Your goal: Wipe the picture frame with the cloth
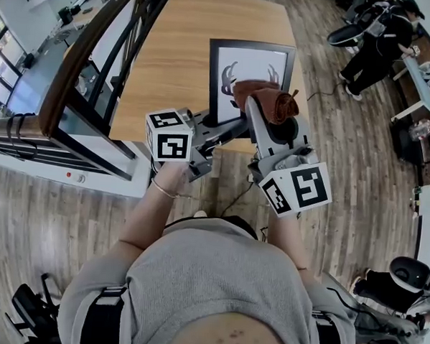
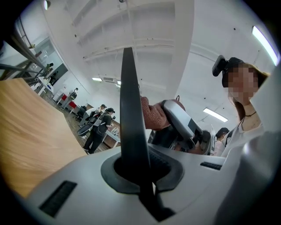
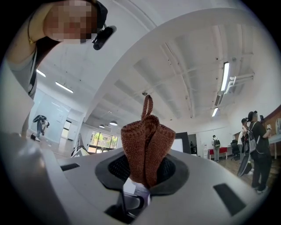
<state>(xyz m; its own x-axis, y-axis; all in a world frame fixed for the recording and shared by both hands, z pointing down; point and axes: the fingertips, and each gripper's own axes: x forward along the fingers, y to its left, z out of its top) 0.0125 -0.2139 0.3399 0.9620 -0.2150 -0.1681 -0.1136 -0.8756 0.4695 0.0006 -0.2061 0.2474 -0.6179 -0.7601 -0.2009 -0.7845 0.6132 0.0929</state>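
Observation:
In the head view a black picture frame (image 1: 214, 74) with a white mat and an antler print stands upright on the wooden table (image 1: 171, 57). My left gripper (image 1: 221, 126) is shut on the frame's lower left edge. In the left gripper view that edge (image 2: 131, 118) rises as a thin black strip from the closed jaws of the left gripper (image 2: 139, 169). My right gripper (image 1: 258, 105) is shut on a folded brown knitted cloth (image 1: 270, 100), which lies against the front of the picture. The right gripper view shows the cloth (image 3: 147, 147) bunched upward out of the right gripper (image 3: 142, 176).
The table's near edge runs just beyond my hands. A dark railing (image 1: 84, 60) and a glass panel run along the table's left side. People (image 1: 380, 40) stand by desks at the far right. Wooden floor surrounds the table.

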